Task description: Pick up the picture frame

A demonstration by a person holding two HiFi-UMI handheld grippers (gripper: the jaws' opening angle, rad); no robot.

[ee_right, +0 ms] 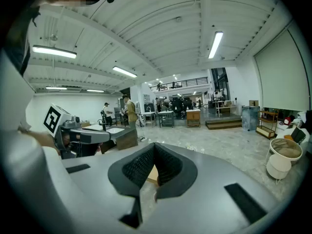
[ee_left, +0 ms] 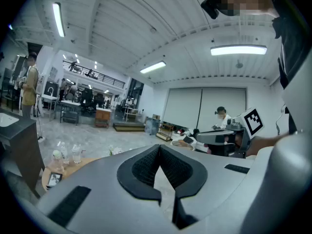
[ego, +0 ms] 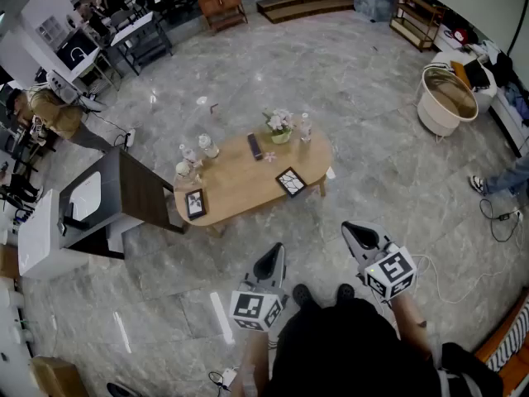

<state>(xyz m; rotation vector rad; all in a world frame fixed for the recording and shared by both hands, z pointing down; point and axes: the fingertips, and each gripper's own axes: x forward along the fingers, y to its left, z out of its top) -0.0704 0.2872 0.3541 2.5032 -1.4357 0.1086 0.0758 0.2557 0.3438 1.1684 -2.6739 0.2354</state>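
Wood forms the top of the oval counter (ego: 240,190), which stands on a grey marbled floor (ego: 273,64) ahead of the person. One picture frame (ego: 196,203) lies flat near the counter's left end, close to the near edge. The left gripper view shows this picture frame (ee_left: 53,178) at the same end. A second picture frame (ego: 291,181) lies flat toward the right end, turned at an angle. Neither frame is touched by a tool, and both are well apart from the tools.

Other items on the counter:
- clear bottles (ego: 208,145), grouped on the left far side;
- a flower pot (ego: 280,127) at the middle of the far edge;
- a dark remote (ego: 255,146) just beside the pot.

Left tool (ego: 270,261): held low in front of the person, short of the counter and pointing toward it. The left gripper view shows the left tool (ee_left: 159,147) with its jaws pressed together at the tips and nothing between them.

Right tool (ego: 360,236): held to the right of the left tool, off the counter's near right corner. The right gripper view shows the right tool (ee_right: 154,145) with its jaws likewise meeting at the tips and nothing pinched.

A white tub (ego: 447,98) stands on the floor at far right, well apart from the counter.
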